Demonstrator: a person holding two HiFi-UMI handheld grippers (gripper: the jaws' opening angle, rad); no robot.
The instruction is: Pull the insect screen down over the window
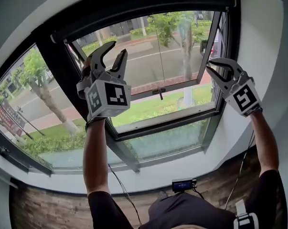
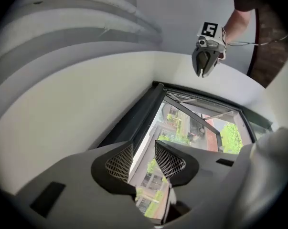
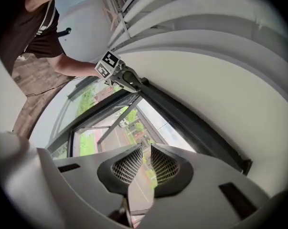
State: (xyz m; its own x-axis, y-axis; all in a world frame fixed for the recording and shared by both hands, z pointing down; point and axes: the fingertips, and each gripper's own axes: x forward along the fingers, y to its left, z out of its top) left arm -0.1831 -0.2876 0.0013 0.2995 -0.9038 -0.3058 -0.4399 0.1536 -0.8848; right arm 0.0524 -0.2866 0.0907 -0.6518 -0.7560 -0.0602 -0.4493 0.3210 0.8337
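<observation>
The insect screen is rolled up in its dark housing [image 1: 144, 8] along the top of the window frame [image 1: 62, 80]. A thin cord [image 1: 159, 56] hangs from it down the middle of the opening. My left gripper [image 1: 116, 49] is raised in front of the upper left of the opening, jaws apart and empty. In its own view the left gripper [image 2: 144, 149] points at the housing [image 2: 139, 113] with only the window between the pads. My right gripper [image 1: 209, 65] is raised at the right side of the frame, also open. The right gripper [image 3: 146, 149] shows a narrow empty gap.
An inner sash [image 1: 182, 87] stands pushed outward, with street, lawn and trees beyond. White curved wall surrounds the window. On the wooden floor below lie a small black device [image 1: 184, 185] and cables [image 1: 120, 185]. Each gripper shows in the other's view: right gripper [image 2: 203, 63], left gripper [image 3: 122, 78].
</observation>
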